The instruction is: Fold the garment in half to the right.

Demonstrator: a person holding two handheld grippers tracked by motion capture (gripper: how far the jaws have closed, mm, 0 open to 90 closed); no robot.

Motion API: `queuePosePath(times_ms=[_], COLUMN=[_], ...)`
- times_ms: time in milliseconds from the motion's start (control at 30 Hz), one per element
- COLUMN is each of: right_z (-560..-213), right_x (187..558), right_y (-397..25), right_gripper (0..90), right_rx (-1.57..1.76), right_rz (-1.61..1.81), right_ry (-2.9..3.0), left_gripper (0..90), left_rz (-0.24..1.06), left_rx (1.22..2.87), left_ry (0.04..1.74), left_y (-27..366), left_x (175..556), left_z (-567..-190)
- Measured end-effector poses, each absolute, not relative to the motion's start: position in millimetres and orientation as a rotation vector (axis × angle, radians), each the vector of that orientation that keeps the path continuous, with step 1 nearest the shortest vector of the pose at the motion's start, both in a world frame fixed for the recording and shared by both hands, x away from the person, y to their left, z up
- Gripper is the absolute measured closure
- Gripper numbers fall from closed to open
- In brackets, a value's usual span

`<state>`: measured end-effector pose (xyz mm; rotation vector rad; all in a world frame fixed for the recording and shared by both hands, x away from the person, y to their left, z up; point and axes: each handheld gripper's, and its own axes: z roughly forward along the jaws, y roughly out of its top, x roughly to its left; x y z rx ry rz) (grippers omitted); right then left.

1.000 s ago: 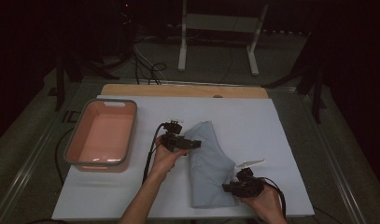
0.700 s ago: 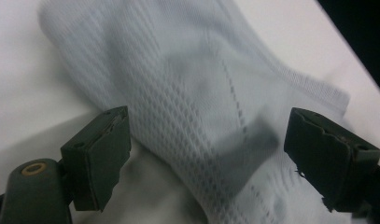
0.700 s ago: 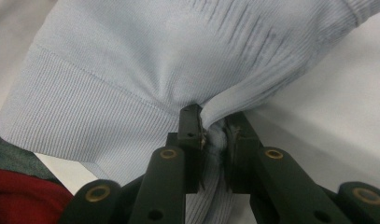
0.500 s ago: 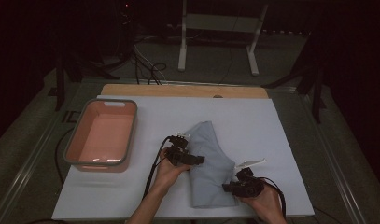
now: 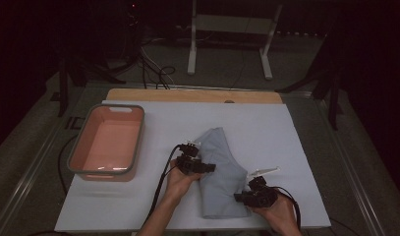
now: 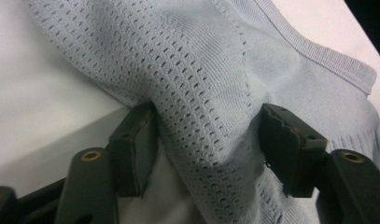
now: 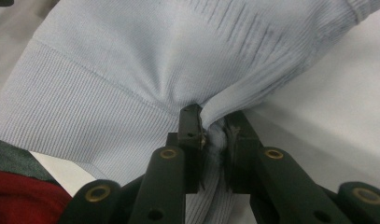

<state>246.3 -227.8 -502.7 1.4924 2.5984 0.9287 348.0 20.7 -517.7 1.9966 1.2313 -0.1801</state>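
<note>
Toward the near edge of the white worktop [image 5: 286,128], right of centre, lies the pale blue knitted garment [image 5: 219,172], part-folded. Since a moment ago the left gripper [image 5: 207,167] has slid nearer along its left side; its fingers now stand open astride a raised fold, likely about to pinch. The right gripper [image 5: 241,197] stays clamped on the hem. Well clear at the left edge sits the pink plastic tub [image 5: 136,147].

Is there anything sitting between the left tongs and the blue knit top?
Nothing visible does. The left tongs stand open with a fold of the blue knit top already between the two jaws, fabric touching both, on the white table.
</note>
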Motion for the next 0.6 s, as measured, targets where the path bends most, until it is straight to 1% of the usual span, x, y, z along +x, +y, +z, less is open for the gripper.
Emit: queuePosePath(times_ms=[200, 300, 433, 600], right_z=[-503, -502, -503, -503], right_x=[247, 246, 247, 247], right_y=[-227, -227, -227, -227], right_gripper=[79.3, 79.3, 79.3, 79.3], right_rx=[1.494, 1.497, 1.491, 1.493], right_rz=[0.923, 0.922, 0.920, 0.923], right_ry=[2.595, 2.593, 2.595, 2.599], left_gripper=[46.9, 48.6, 48.8, 53.4], left_rz=[-0.227, -0.268, -0.257, -0.227], left_rx=[1.964, 1.932, 1.926, 1.949], left_ry=[1.241, 1.256, 1.268, 1.275], left_y=[22, 24, 21, 15], left_x=[352, 356, 362, 367], left_z=[-520, -522, -521, -520])
